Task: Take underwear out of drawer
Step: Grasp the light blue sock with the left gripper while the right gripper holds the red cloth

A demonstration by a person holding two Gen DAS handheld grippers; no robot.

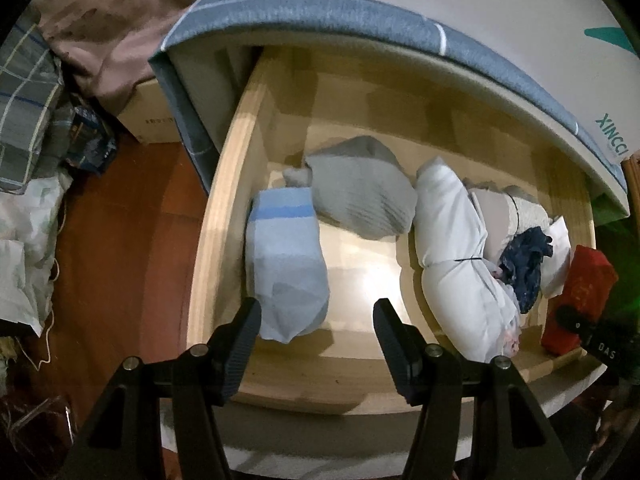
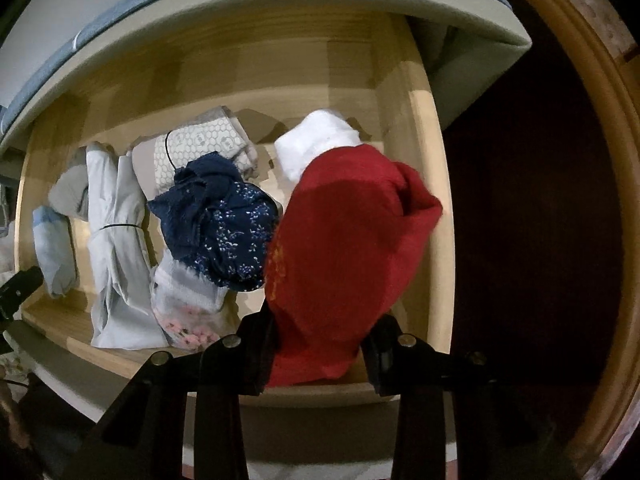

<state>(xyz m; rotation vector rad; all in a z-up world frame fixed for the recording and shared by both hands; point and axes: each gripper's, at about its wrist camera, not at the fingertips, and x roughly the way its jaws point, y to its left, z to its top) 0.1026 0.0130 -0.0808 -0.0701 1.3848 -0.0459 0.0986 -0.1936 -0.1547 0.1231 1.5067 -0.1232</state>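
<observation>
The mattress point(image 1: 500, 20), edged in blue-grey fabric, overhangs the far end of the open wooden drawer point(image 1: 216, 216) and carries a white label with green letters reading "XINCCI" point(image 1: 610, 136); in the right wrist view only a cut-off stroke or 2 of that word shows at the top edge. The drawer lies below both pairs of fingers. The white bundle point(image 1: 452, 248), tied with a thin black band, lies ahead and to the right of the left gripper point(image 1: 316, 316). The grey roll point(image 1: 360, 196) lies far ahead of those fingers, and the pale blue roll point(image 1: 284, 260) ends just beside the left finger. The left gripper hangs released, its 2 fingers apart over bare drawer floor, touching no cloth. The right gripper point(image 2: 320, 344) is clenched on the red underwear point(image 2: 344, 248), which bulges up ahead of its fingers near the drawer's right wall. Just left of the red cloth sits the navy floral piece point(image 2: 224, 228). The right gripper's body, at the left view's right edge, bears small white letters "DAS" point(image 1: 607, 354).
</observation>
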